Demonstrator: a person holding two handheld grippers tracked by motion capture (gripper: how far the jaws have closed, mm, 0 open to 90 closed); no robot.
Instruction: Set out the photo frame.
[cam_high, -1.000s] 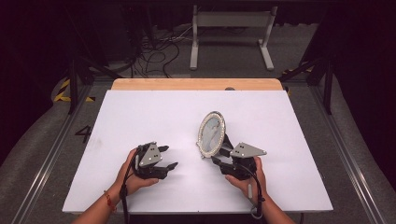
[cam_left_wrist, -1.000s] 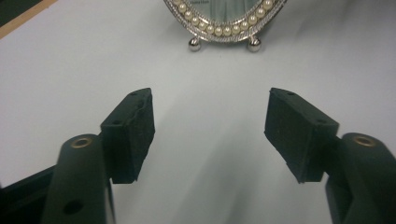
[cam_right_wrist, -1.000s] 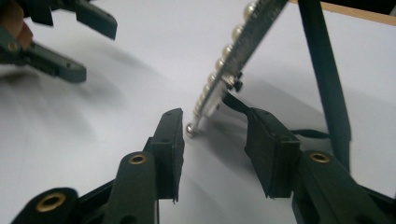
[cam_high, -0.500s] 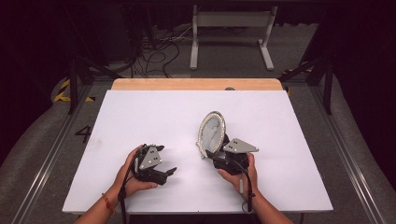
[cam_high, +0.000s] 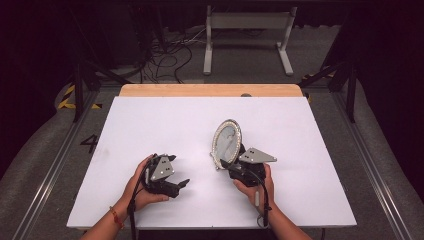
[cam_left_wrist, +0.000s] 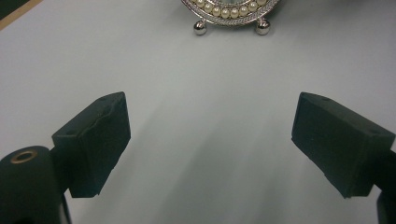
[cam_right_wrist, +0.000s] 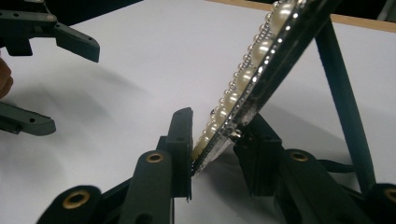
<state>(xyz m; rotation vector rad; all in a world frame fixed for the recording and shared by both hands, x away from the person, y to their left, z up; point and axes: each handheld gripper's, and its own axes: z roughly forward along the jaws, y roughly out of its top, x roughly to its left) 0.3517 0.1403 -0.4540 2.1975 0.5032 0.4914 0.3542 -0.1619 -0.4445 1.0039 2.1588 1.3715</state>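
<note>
An oval picture frame (cam_high: 226, 142) with a pearl rim stands tilted on its back strut (cam_right_wrist: 343, 102) at the middle of the white table (cam_high: 150, 120). My right gripper (cam_high: 224, 162) has just been closing, and its pads now press the frame's lower edge (cam_right_wrist: 261, 51) from front and back (cam_right_wrist: 217, 149). My left gripper (cam_high: 179, 171) rests on the table left of the frame and points toward it. Its jaws have just been opening and stand wide apart (cam_left_wrist: 210, 140) with nothing between them. The frame's ball feet (cam_left_wrist: 231, 11) show ahead of it. From the right gripper view, the left gripper (cam_right_wrist: 56, 81) sits at the upper left.
A wooden strip (cam_high: 210, 90) runs along the table's far edge. Beyond it are cables (cam_high: 165, 55) and a white stand (cam_high: 247, 35) on the floor. Metal rails (cam_high: 55, 165) flank the table on both sides.
The right gripper has shifted slightly left along the frame's base and its jaws have closed onto the lower edge. The left gripper's jaws have spread wider. The frame stays where it stood.
</note>
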